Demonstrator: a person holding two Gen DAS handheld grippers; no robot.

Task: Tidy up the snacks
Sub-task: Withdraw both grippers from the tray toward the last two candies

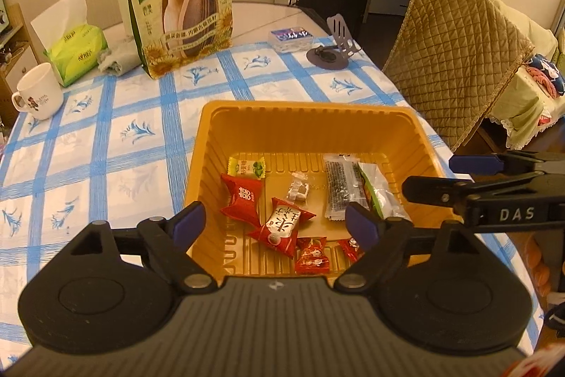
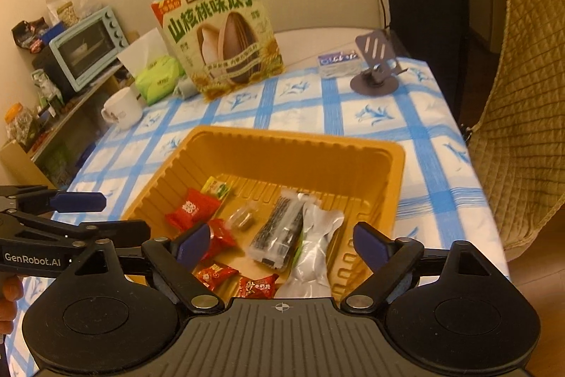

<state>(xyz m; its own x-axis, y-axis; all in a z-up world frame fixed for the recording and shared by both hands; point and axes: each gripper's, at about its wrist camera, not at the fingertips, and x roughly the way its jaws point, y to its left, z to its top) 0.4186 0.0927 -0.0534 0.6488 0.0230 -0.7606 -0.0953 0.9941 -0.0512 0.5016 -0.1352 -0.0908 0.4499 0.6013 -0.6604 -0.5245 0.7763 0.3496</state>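
An orange plastic tray [image 1: 307, 119] sits on the blue-checked tablecloth and holds several wrapped snacks. Among them are a red candy [image 1: 242, 198], a red-and-white candy [image 1: 282, 225], a yellow-green candy [image 1: 247, 166], a dark seaweed pack [image 1: 340, 189] and a silver pack [image 1: 378, 191]. My left gripper [image 1: 274, 221] hovers open over the tray's near side, nothing between its fingers. My right gripper [image 2: 280, 242] is also open and empty, above the dark pack [image 2: 279, 232] and silver pack [image 2: 314, 253] in the tray [image 2: 300, 138]. Each gripper shows in the other's view: right gripper [image 1: 429, 175], left gripper [image 2: 125, 216].
A large sunflower-seed bag [image 1: 183, 6] stands behind the tray, with a tissue pack [image 1: 76, 53] and a white mug [image 1: 37, 96] at the left. A phone stand [image 1: 333, 48] and a clear box [image 1: 291, 37] are at the back right. A quilt-covered chair [image 1: 455, 59] is beside the table's right edge.
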